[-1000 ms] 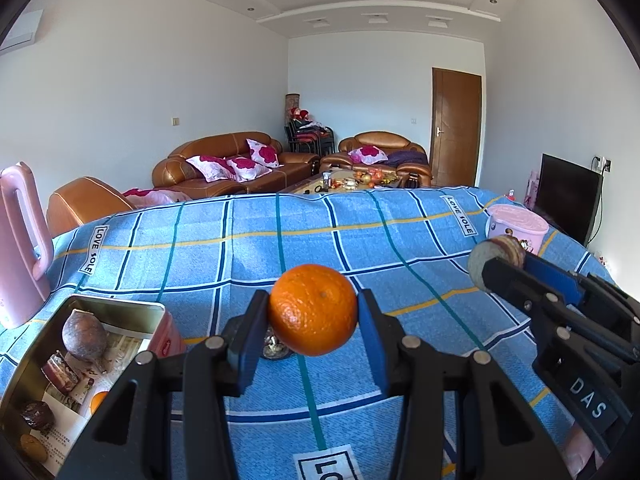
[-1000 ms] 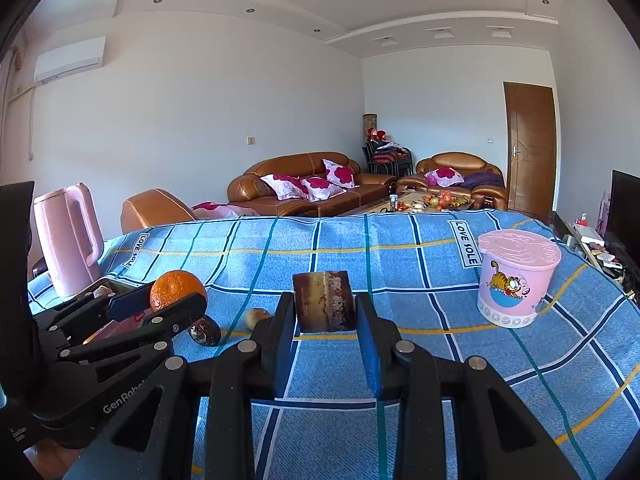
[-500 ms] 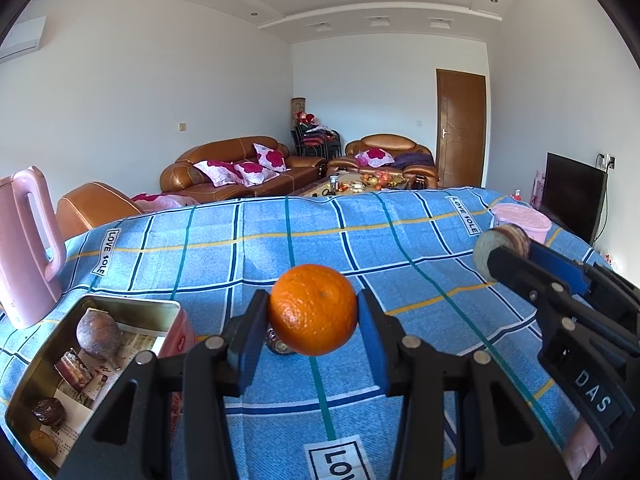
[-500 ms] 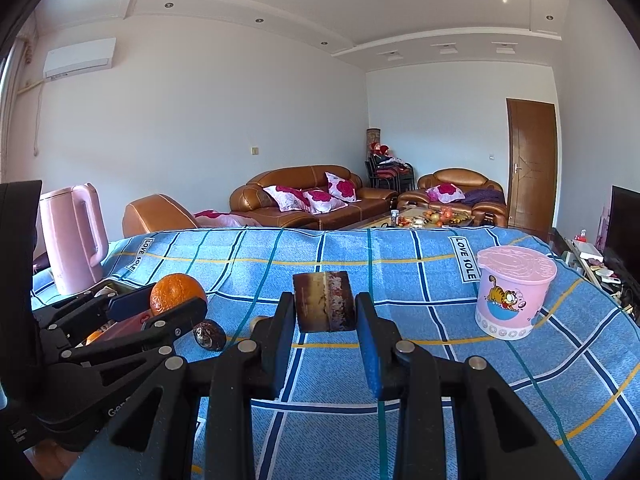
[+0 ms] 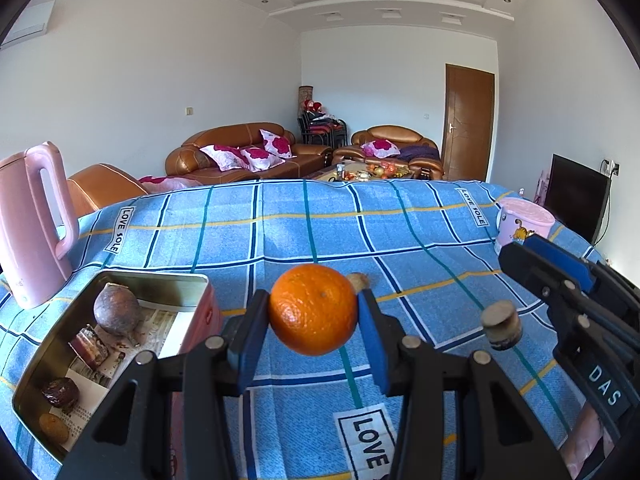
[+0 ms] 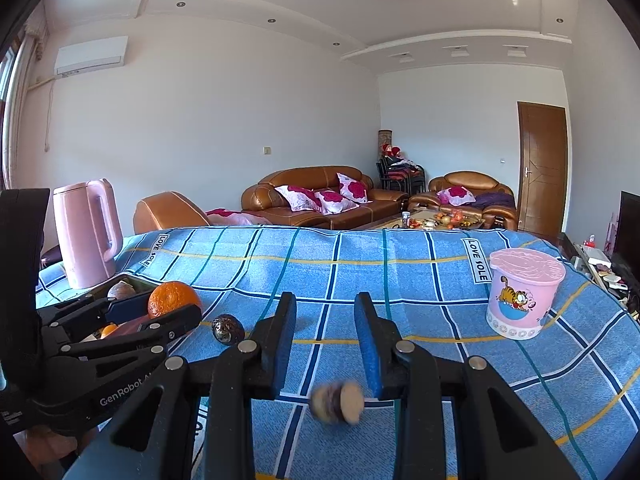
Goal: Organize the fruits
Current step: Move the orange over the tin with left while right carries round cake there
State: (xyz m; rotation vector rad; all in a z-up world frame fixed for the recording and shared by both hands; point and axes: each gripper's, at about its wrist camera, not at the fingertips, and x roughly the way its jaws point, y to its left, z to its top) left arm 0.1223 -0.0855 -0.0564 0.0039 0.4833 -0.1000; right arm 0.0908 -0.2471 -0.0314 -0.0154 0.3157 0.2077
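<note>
My left gripper (image 5: 314,314) is shut on an orange (image 5: 313,309) and holds it above the blue checked cloth; the orange shows in the right wrist view (image 6: 173,299) too. My right gripper (image 6: 326,334) is open and empty. A short brown cylinder piece (image 6: 338,403) is blurred below its jaws, in the air or landing on the cloth; it also shows in the left wrist view (image 5: 501,325). An open tin box (image 5: 192,280) at the left holds a round brown fruit (image 5: 117,312) and several small pieces.
A pink kettle (image 5: 32,224) stands at the far left. A pink lidded cup (image 6: 522,292) stands at the right. A dark round fruit (image 6: 227,329) and a small tan fruit (image 5: 358,280) lie on the cloth (image 5: 360,232).
My right gripper has opened and let go of the brown cylinder piece, which has dropped below the jaws. Both grippers have risen and tilted back; the left still holds the orange.
</note>
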